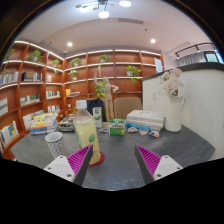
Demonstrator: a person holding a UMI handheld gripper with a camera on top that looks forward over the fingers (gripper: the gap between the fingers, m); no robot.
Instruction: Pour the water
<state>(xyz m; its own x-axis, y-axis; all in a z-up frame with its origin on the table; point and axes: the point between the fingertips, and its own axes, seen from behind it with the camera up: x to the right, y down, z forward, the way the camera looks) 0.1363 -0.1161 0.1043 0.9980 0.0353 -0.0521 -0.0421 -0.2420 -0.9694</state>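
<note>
A clear plastic bottle (pixel 87 136) with a pale yellow-green label stands upright on the grey table (pixel 115 155), resting on a red coaster (pixel 93 158). It is just ahead of my left finger (pixel 77 161) and a little inside it. My gripper (pixel 113 163) is open, its magenta pads wide apart, and nothing lies between the fingers. A mesh metal cup (pixel 55 143) stands to the left of the bottle.
A green box (pixel 117 127) and a white tray of items (pixel 146 121) sit farther back on the table. A white vase of flowers (pixel 174 104) stands at the right. Books (pixel 41 122) lie at the left. Wooden shelves (pixel 100 75) fill the back wall.
</note>
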